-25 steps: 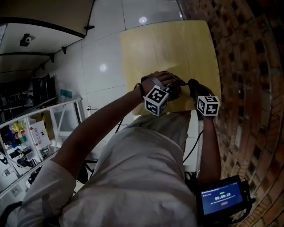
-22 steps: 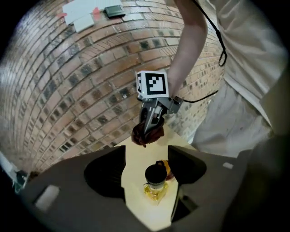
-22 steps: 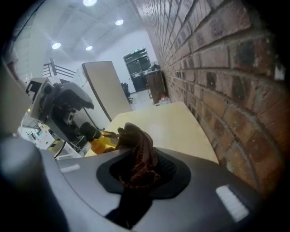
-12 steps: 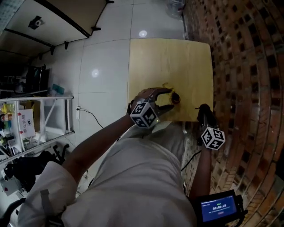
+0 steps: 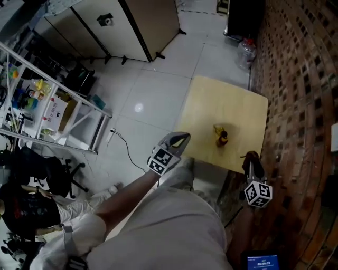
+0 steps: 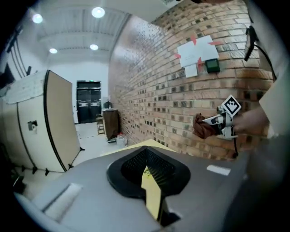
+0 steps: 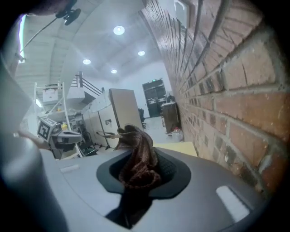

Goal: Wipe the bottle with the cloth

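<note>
Yellow table (image 5: 237, 105) set against brick wall (image 5: 301, 79) at right; bottle (image 5: 222, 138) stood toward near edge (touched by neither gripper). Left gripper (image 5: 181, 136) held off near left corner, jaws just closed together, nothing between. Right gripper (image 5: 252, 161) held off near right corner, jaws clamped on brown cloth (image 7: 138, 158).

A red-brown brick wall (image 5: 301, 79) bounds the room on one side; white sheets (image 6: 197, 54) are taped to it. A pale yellow wooden table (image 5: 237, 111) stands against the wall on a glossy white tiled floor (image 5: 153, 89), which reflects a ceiling lamp (image 5: 138, 107). A clear water jug (image 5: 246, 52) sits at the wall's foot. Beige partition panels (image 5: 153, 21) on black feet and a white metal shelf rack (image 5: 63, 84) occupy the opposite side. Recessed round ceiling lights (image 6: 98, 12) illuminate the space; a dark double door (image 6: 89, 102) closes the far end.
</note>
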A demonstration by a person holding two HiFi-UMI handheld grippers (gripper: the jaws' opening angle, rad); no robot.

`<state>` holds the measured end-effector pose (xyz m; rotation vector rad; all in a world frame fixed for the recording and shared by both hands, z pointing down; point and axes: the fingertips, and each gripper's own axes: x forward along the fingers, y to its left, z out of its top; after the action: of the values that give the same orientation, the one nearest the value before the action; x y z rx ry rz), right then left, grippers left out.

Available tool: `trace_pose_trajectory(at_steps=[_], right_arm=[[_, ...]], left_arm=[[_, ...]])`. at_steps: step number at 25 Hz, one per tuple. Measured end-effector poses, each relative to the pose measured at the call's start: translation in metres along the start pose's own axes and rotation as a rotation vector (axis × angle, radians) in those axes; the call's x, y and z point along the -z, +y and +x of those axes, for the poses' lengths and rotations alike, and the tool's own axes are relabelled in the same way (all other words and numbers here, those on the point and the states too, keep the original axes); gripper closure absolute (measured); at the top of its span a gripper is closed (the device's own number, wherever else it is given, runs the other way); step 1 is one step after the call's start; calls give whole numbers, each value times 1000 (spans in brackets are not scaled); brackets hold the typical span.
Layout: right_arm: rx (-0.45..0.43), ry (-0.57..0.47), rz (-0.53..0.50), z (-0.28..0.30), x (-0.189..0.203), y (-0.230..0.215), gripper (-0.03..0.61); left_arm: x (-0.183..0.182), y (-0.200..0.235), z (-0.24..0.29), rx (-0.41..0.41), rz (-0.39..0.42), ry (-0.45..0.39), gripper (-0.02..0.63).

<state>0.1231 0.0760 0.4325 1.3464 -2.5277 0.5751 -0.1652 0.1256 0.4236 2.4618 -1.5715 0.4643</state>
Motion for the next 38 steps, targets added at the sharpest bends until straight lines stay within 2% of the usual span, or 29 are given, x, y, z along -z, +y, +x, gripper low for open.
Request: trace_pose_trajectory(at_steps=[3, 6, 10, 13, 16, 20, 24, 31, 33, 38], right_arm=[[-48, -92, -17, -18, -15, 15, 495], [-79, -150, -24, -49, -18, 27, 494], [-117, -164, -73, -77, -18, 40, 494], [-100, -157, -93, -89, -12, 34, 494], [-84, -130, -58, -106, 13, 32, 494], [-102, -140, -65, -118, 21, 47, 494], [-71, -173, -43, -126, 17, 55, 492], [-42, -189, 49, -135, 30, 97, 492], [-43, -199, 43, -142, 35, 112, 492], [-75, -244, -3, -137, 11, 127, 492]], left_arm=[[9, -13, -34, -72, -72, -28, 600], [23, -44, -53, -89, -106, -26, 600], [22, -81, -75, -97, -144, -49, 597], [20, -103, -83, -78, -151, -47, 591], [44, -120, -103, -77, -180, -6, 589], [76, -113, -126, -97, -210, 41, 588], [97, -90, -128, -81, -226, 78, 588], [114, -74, -157, 2, -233, 111, 578], [123, -74, -168, 19, -249, 118, 577], [86, -65, -153, 21, -296, 41, 577]])
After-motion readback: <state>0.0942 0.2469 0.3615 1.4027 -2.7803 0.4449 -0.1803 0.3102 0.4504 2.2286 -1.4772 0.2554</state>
